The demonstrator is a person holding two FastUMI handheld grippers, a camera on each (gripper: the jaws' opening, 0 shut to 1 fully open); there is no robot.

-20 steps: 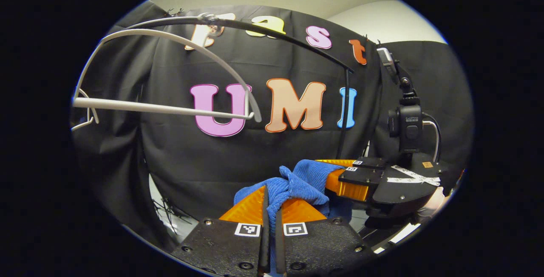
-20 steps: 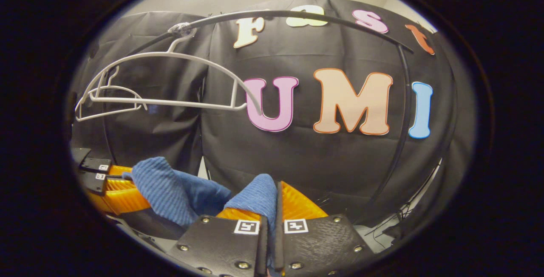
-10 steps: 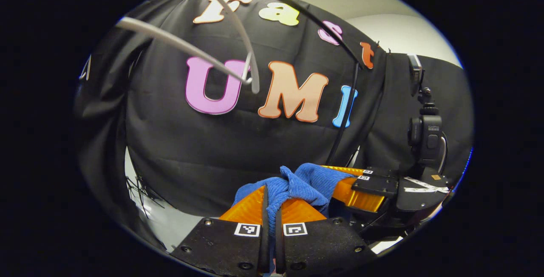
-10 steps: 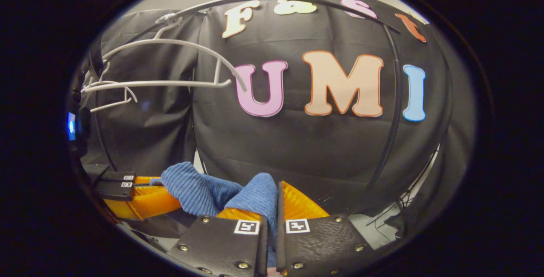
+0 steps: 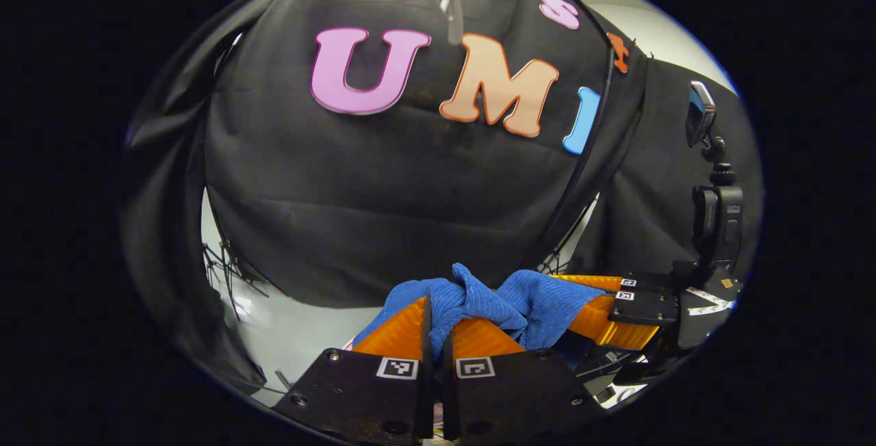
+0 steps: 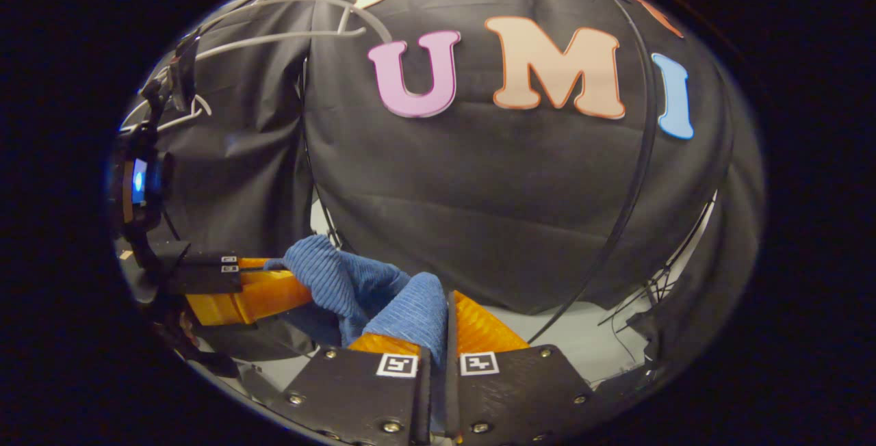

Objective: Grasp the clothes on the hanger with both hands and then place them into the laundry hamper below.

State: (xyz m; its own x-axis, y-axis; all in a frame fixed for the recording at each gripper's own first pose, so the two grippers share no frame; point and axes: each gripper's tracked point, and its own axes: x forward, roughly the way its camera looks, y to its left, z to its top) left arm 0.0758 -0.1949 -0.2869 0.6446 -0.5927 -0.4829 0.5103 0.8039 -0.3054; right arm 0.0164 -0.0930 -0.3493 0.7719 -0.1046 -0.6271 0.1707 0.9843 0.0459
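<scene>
A blue ribbed garment (image 5: 479, 302) hangs bunched between both grippers, free of the hanger. My left gripper (image 5: 433, 319) is shut on one fold of it. My right gripper (image 6: 446, 323) is shut on another fold of the garment (image 6: 383, 295). In the left gripper view the right gripper (image 5: 602, 306) sits close on the right, clamped on the cloth. In the right gripper view the left gripper (image 6: 267, 285) lies to the left. The bare white hanger (image 6: 274, 35) hangs high on the black rail (image 6: 636, 145); its tip (image 5: 452, 15) shows at the top of the left gripper view.
The black rack's upright pole (image 5: 582, 159) runs down on the right. Pale floor (image 5: 287, 336) shows below the cloth wall, with thin black stand legs (image 5: 229, 275) at the left. More floor (image 6: 588, 336) and cables lie at the lower right.
Both grippers have moved down with the blue garment. The hanger and rail have risen toward the top of both views, and more floor shows below.
</scene>
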